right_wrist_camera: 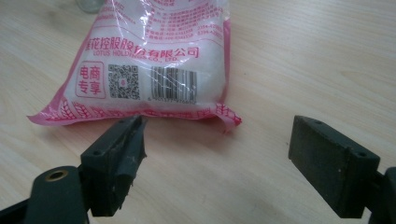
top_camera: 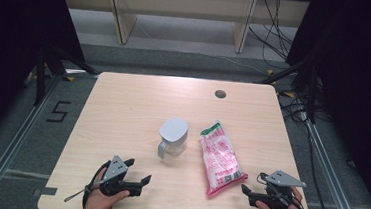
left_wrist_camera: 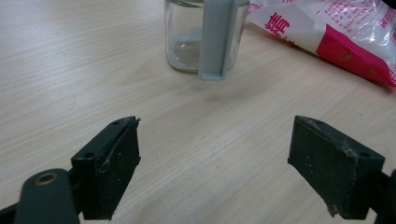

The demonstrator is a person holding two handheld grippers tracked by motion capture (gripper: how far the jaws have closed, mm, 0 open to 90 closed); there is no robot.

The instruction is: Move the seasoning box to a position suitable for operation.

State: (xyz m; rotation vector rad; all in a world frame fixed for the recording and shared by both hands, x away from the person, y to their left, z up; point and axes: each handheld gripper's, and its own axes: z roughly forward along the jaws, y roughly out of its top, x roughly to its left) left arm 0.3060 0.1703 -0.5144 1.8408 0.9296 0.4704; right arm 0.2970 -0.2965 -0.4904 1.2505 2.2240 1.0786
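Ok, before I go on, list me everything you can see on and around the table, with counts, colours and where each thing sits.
Jug: one, clear glass with a grey lid and grey handle, upright near the table's middle.
Bag: one, pink and white sealed packet with a barcode, lying flat just right of the jug.
Table: one, light wood, with a dark round hole near its far edge.
Shelf frame: one, pale wood, on the floor beyond the table.
Cables: several, black, on the floor at far right.
Left hand-held gripper: one, black, jaws open, near edge at left, aimed toward the jug.
Right hand-held gripper: one, black, jaws open, near edge at right, just short of the bag.
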